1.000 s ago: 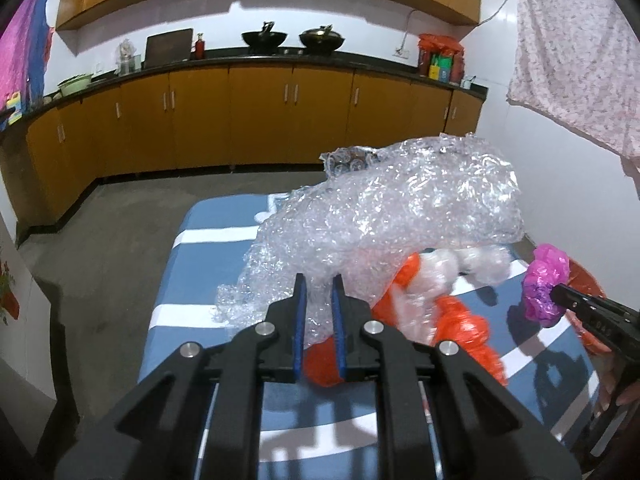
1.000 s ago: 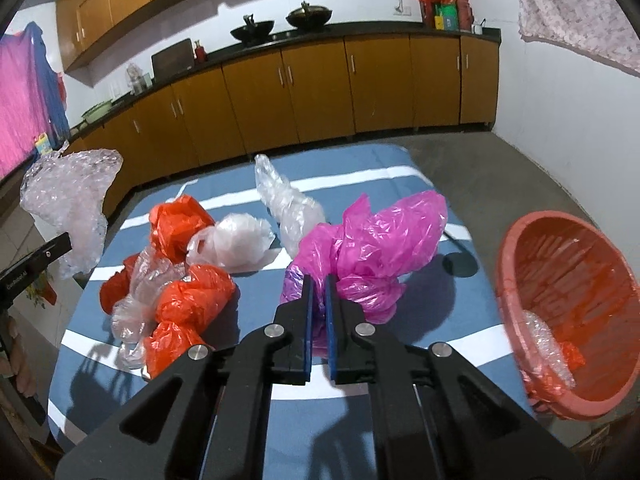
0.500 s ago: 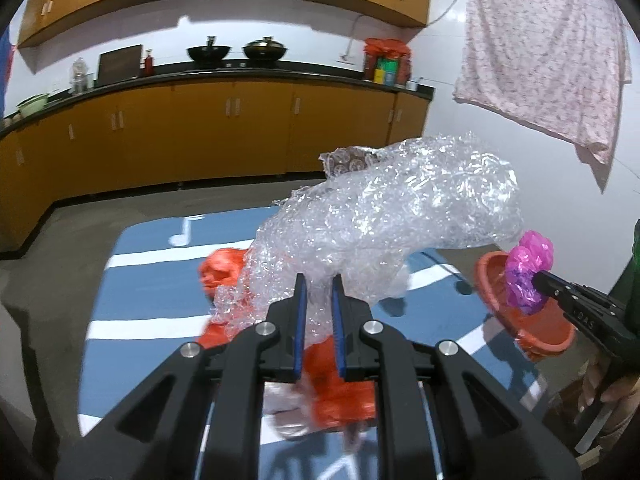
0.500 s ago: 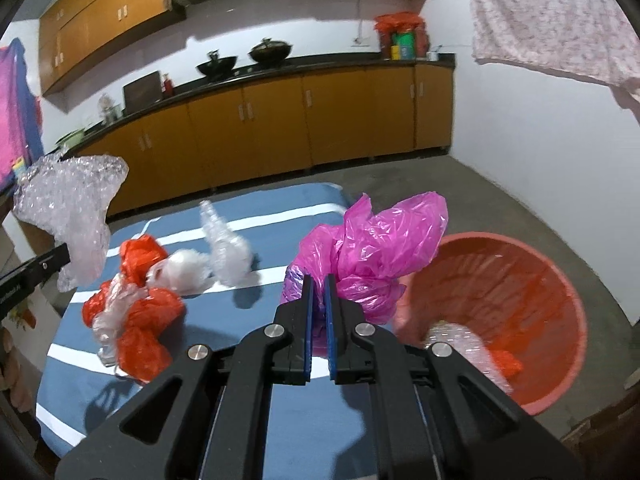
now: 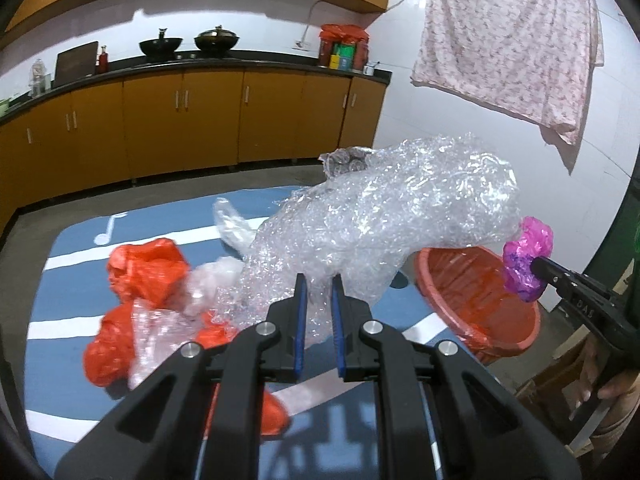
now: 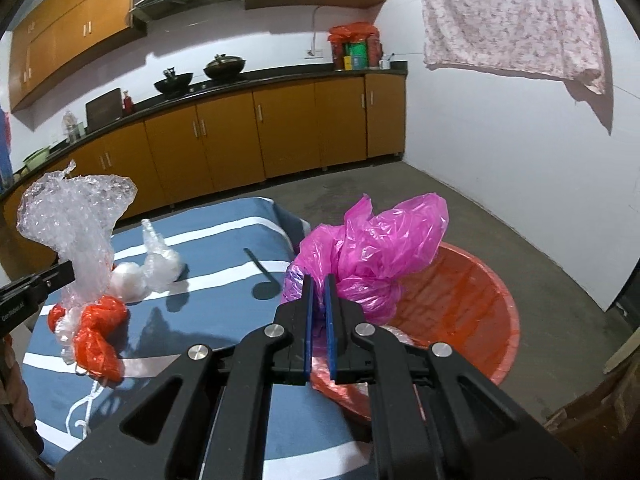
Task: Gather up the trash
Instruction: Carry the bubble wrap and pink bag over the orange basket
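The table (image 6: 224, 344), under a blue cloth with white stripes, carries the trash not yet collected, and the red basket (image 6: 472, 308) stands off its right-hand edge, low beside it. The biggest piece in hand is the bubble wrap (image 5: 400, 216), held in the air over the table by the left gripper (image 5: 318, 304), whose fingers are pressed onto its lower fold; it looks almost weightless, springy and bulky, so a pinch on a gathered fold seems to serve better than one on a loose edge, which could slide out. The pink bag (image 6: 376, 248) hangs over the near rim of the basket, pinched at its bunched neck by the right gripper (image 6: 318, 304); thin, limp film of this kind probably clings and drifts when let go. On the cloth lie crumpled orange bags (image 5: 144, 268) and smaller clear bags (image 6: 160, 256), soft and light, best taken at a thick wad.
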A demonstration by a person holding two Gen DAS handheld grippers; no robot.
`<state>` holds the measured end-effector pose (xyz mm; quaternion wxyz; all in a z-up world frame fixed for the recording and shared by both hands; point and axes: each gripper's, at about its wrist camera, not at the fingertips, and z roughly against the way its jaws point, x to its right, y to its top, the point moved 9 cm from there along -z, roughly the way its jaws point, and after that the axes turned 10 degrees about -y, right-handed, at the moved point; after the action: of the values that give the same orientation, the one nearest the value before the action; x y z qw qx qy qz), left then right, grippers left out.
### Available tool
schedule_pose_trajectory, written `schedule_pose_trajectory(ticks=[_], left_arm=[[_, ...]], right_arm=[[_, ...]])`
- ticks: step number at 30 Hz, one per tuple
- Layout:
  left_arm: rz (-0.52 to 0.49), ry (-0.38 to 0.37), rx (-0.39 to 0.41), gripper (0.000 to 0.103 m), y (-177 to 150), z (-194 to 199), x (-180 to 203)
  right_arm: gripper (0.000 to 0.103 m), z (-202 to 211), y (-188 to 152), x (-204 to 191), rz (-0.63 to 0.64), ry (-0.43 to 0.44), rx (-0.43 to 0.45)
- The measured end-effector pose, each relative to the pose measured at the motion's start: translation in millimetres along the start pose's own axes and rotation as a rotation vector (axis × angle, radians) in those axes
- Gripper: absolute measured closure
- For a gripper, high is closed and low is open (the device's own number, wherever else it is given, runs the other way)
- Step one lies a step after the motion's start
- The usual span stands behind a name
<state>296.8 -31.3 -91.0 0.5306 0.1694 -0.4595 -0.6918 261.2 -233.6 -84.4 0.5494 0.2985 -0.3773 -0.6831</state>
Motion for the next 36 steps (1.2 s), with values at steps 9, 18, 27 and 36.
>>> schedule_pose_trajectory(ticks=[9, 18, 27, 36], left_arm=[[-0.003, -0.056, -0.015, 0.091, 0.9, -19.8, 24.9], [-0.029, -0.153, -0.033, 0.091, 6.2, -53.6, 77.4], [-0.029, -0.247, -0.08, 0.091, 0.0, -104.2, 123.9], [-0.053, -0.295, -0.14, 0.091, -11.1, -150.2, 153.6]], right_arm=[[0.097, -7.5, -3.4, 25.7, -0.024, -0.044, -0.011], [0.097, -11.7, -2.2, 54.2, -0.06, -0.084, -0.01], [0.097, -21.9, -4.0, 92.3, -0.11, -0.127, -0.023], [0.097, -42.7, -8.8, 111.9, -0.15, -0.13, -0.045]])
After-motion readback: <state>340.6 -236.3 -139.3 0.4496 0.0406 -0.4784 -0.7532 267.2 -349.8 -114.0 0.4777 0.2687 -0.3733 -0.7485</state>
